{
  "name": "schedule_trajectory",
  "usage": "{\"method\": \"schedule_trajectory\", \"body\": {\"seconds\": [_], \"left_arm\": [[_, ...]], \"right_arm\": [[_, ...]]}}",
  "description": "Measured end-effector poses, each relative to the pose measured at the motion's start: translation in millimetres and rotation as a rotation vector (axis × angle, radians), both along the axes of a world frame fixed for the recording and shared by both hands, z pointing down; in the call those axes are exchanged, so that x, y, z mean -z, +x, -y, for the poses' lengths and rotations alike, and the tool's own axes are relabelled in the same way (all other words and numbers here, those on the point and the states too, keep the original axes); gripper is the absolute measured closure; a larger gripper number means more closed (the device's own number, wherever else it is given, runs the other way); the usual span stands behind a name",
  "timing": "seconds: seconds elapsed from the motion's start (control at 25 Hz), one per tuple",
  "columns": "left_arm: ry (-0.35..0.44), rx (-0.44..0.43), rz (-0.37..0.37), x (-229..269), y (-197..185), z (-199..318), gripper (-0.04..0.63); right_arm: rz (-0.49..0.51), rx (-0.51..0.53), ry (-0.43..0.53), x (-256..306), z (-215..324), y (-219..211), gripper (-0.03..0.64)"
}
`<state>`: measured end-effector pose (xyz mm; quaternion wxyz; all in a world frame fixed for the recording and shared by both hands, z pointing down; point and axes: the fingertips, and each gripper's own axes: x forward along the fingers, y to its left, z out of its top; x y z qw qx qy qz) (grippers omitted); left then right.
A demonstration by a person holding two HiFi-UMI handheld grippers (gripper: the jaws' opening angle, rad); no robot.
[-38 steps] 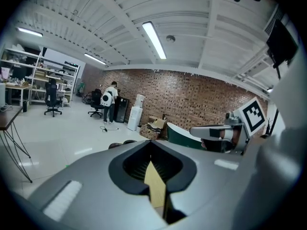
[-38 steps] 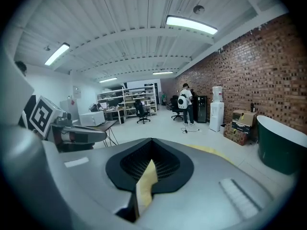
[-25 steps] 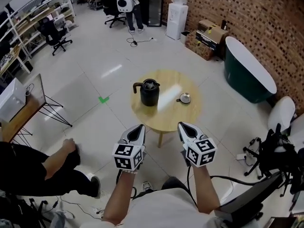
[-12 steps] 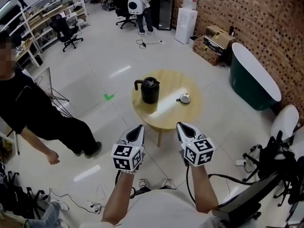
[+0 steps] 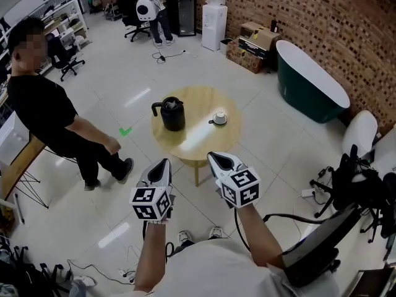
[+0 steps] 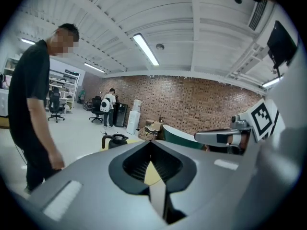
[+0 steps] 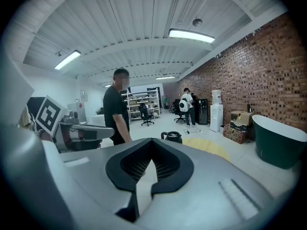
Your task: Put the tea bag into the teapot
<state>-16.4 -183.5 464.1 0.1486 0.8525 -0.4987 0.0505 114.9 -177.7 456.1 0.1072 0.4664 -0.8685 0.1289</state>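
Standing back from a table, the person holds left gripper and right gripper pinched closed, both empty. The teapot sits well ahead. The tea bag is not discernible, perhaps on the dish ahead of the right gripper. It is probably light and soft, so pinch its top gently.

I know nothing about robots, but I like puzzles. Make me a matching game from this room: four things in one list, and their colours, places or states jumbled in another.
Things:
1. teapot
2. bathtub
3. person in the black shirt
4. right gripper

Descriptions:
A. dark green, along the brick wall
B. shut, holding nothing
C. black, standing on the round table
D. standing beside the table, at the head view's left

Pairs: 1-C, 2-A, 3-D, 4-B
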Motion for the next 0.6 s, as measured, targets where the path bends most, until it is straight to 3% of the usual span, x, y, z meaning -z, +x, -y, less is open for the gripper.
{"method": "schedule_trajectory", "body": {"seconds": [0.4,0.6], "left_arm": [[0.014,-0.021,-0.002,4,15,-7,0.583],[0.023,-0.021,-0.002,7,5,-6,0.583]], "right_arm": [[0.010,-0.021,0.015,6,-11,14,0.617],[0.012,-0.017,0.025,10,-11,1,0.617]]}}
